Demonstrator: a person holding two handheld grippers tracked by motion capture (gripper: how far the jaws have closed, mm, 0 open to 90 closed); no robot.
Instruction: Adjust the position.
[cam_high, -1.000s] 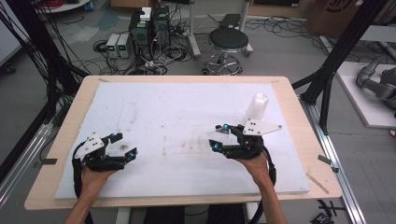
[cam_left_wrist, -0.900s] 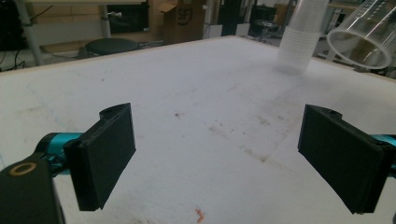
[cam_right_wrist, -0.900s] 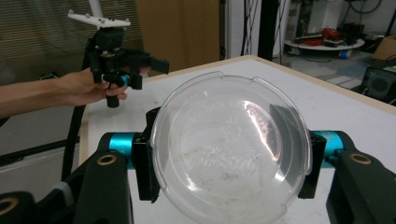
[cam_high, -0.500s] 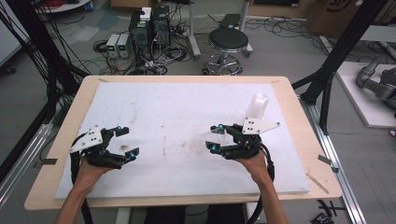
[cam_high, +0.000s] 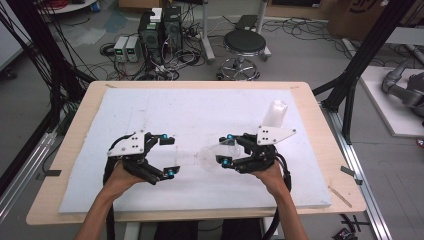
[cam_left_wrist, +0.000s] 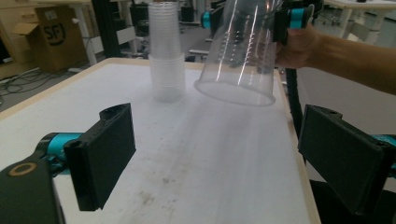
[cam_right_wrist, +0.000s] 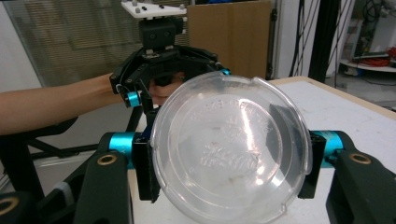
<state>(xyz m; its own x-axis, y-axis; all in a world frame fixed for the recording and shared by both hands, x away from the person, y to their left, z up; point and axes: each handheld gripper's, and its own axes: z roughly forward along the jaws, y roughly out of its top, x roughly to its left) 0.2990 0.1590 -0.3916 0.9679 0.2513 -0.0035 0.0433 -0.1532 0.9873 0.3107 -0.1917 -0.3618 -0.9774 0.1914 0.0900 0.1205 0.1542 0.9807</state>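
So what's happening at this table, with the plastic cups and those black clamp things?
A person at a white-topped table holds a hand gripper in each hand. The right gripper is shut on a clear plastic cup, held off the table on its side, its mouth toward the left gripper. That one is open with nothing between its fingers, facing the cup. A stack of cups stands upright toward the table's far right.

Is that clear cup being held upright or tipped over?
Tipped: the clear cup lies sideways in the right gripper, mouth facing the left gripper.
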